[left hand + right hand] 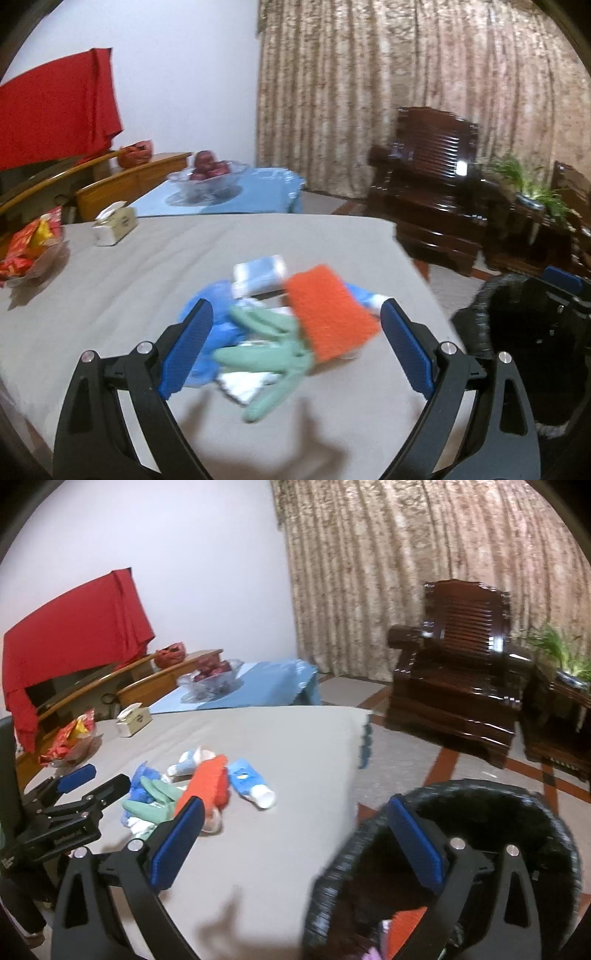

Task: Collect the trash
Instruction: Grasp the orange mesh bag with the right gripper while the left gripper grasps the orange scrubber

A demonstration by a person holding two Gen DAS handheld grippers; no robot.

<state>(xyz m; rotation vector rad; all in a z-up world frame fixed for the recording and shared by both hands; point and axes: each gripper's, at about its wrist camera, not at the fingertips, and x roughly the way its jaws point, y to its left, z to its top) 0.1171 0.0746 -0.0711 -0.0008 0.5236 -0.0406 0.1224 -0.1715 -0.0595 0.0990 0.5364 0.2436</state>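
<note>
A trash pile lies on the grey table (110,295): an orange sponge (328,314), a green glove (273,354), a blue bag (218,325), a blue-white packet (258,275). My left gripper (295,339) is open, its jaws on either side of the pile and above it, holding nothing. In the right wrist view the pile includes the sponge (207,782) and a blue tube (247,781). My right gripper (295,834) is open and empty over the table's right edge, beside the black bin (517,812). The left gripper (92,779) shows at the left.
A tissue box (114,223) and a red snack bag (33,247) sit at the table's far left. A blue-clothed table with a fruit bowl (207,177) stands behind. A dark wooden armchair (436,184) and plant (532,184) stand at the right. The bin (517,332) holds trash.
</note>
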